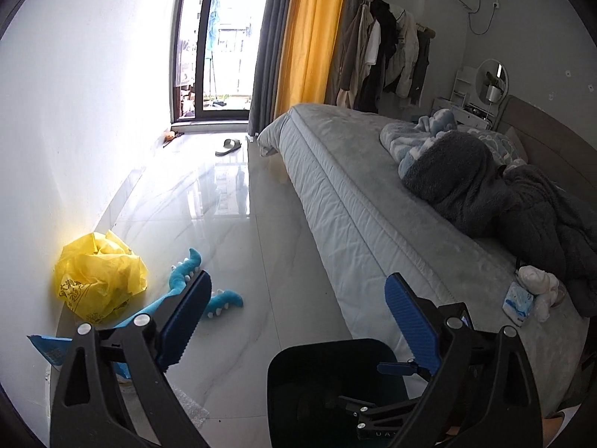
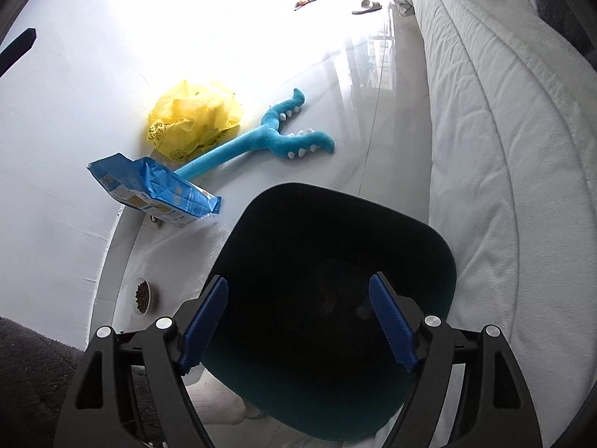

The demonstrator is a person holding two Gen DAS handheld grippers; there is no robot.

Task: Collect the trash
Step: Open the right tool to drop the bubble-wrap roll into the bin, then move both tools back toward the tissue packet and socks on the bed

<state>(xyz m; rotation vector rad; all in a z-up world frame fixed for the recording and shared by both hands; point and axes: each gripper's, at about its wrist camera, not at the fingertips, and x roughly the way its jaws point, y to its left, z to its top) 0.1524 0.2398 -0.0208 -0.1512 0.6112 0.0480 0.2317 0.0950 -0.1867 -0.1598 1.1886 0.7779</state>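
A dark teal trash bin (image 2: pixel 276 239) stands on the floor beside the bed, its inside too dark to read. My right gripper (image 2: pixel 298 282) hangs open right over the bin's mouth, with nothing between its blue pads. A crumpled yellow plastic bag (image 2: pixel 194 119) lies against the wall, with a blue printed package (image 2: pixel 156 190) next to it. In the left wrist view my left gripper (image 1: pixel 298 283) is open and empty above the floor. The yellow bag (image 1: pixel 99 276) is to its left and the bin (image 1: pixel 321 380) is below it.
A blue plush toy (image 2: pixel 276 134) lies on the glossy tiles by the bag. A pet food bowl (image 2: pixel 142 295) sits near the wall. The bed (image 1: pixel 373 205) fills the right side and carries blankets, a tissue pack (image 1: pixel 516 300) and a white bundle (image 1: pixel 537 280). A slipper (image 1: pixel 228 146) lies by the balcony door.
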